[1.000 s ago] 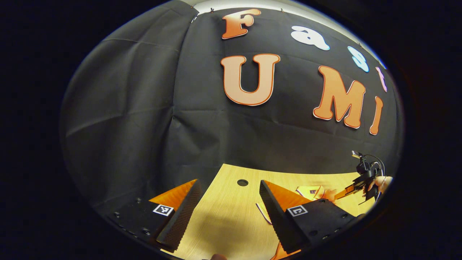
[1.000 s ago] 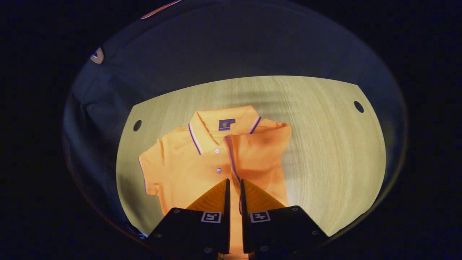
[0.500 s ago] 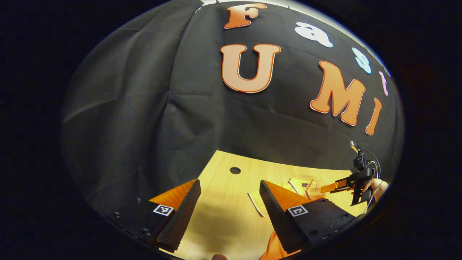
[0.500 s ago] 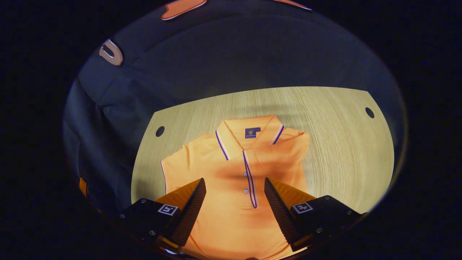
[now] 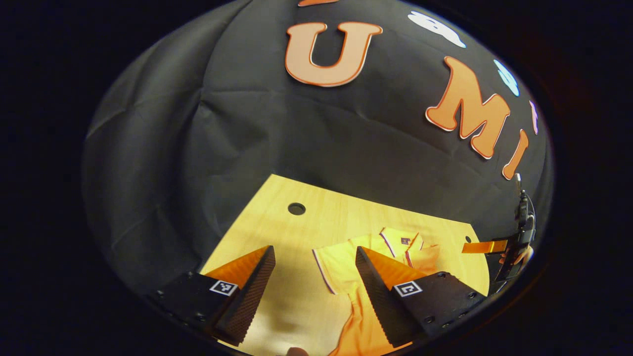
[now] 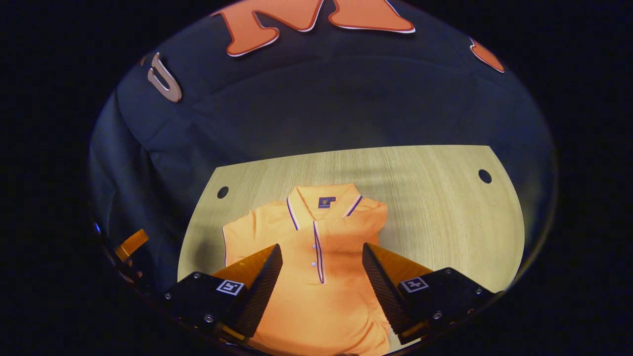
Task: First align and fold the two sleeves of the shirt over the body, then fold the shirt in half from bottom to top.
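Wooden table [image 6: 445, 207] holds the shirt [image 6: 316, 277] flat, right sleeve now folded in, right gripper [image 6: 321, 277] released a second ago and spread above it, left gripper [image 5: 311, 282] spread by the left sleeve [image 5: 336, 262].

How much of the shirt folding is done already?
One part looks done: on the shirt, the sleeve on the right of the right gripper view lies folded over the body. The other sleeve is spread flat on the table. Nothing is in hand: the right gripper and left gripper are both open above it. Left to do: that sleeve, then the bottom-to-top fold.
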Demonstrator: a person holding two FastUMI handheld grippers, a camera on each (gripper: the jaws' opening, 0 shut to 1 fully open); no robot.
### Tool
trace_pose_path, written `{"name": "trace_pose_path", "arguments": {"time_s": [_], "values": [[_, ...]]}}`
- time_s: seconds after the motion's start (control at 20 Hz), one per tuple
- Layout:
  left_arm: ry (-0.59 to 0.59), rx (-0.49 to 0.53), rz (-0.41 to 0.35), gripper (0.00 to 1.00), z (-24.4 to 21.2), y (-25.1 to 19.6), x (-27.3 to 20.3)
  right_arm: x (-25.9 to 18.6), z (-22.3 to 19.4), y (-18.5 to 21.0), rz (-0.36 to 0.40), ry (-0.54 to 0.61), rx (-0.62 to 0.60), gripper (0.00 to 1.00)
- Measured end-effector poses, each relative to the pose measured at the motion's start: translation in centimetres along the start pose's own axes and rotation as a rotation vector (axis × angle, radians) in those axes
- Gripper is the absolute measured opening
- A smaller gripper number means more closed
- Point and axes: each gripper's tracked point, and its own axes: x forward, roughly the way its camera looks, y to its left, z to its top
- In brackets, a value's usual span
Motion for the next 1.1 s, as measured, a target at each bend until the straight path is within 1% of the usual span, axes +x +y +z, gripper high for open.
{"name": "trace_pose_path", "arguments": {"time_s": [0.05,0.15,0.2,0.3,0.5,0.6,0.65,0.7,0.85,0.95,1.1], "values": [[0.032,-0.022,-0.015,0.98,-0.6,-0.9,1.1,-0.4,0.5,-0.8,-0.018,-0.024,-0.016,0.99],[0.104,-0.058,-0.021,0.99,-2.4,-1.7,3.5,-1.5,1.2,-2.1,-0.042,-0.064,-0.043,0.99],[0.139,-0.071,-0.02,0.99,-3.4,-1.9,4.8,-2.3,1.6,-2.6,-0.047,-0.083,-0.056,0.98],[0.221,-0.088,0.006,0.98,-5.3,-1.8,7.2,-3.3,2.1,-3.3,-0.05,-0.116,-0.072,0.99],[0.36,-0.118,0.075,0.99,-8.8,-1.1,11.1,-5.5,2.8,-4.6,-0.03,-0.152,-0.099,0.99],[0.443,-0.162,0.109,0.96,-10.9,-1.3,12.6,-5.8,2.6,-4.4,0.009,-0.15,-0.095,0.99],[0.48,-0.179,0.124,0.99,-11.9,-1.5,13.2,-6.0,2.7,-4.4,0.022,-0.149,-0.09,0.99],[0.504,-0.185,0.142,0.99,-12.3,-1.4,13.8,-6.3,2.6,-4.9,0.029,-0.152,-0.089,0.99],[0.548,-0.151,0.222,0.99,-13.6,-0.5,15.4,-7.5,2.6,-6.7,0.041,-0.157,-0.086,0.99],[0.561,-0.127,0.25,0.98,-14.1,-0.4,16.0,-7.4,2.2,-7.7,0.048,-0.151,-0.073,0.99],[0.588,-0.088,0.286,0.99,-14.6,-0.2,16.4,-7.2,1.6,-9.9,0.036,-0.133,-0.044,0.99]]}}
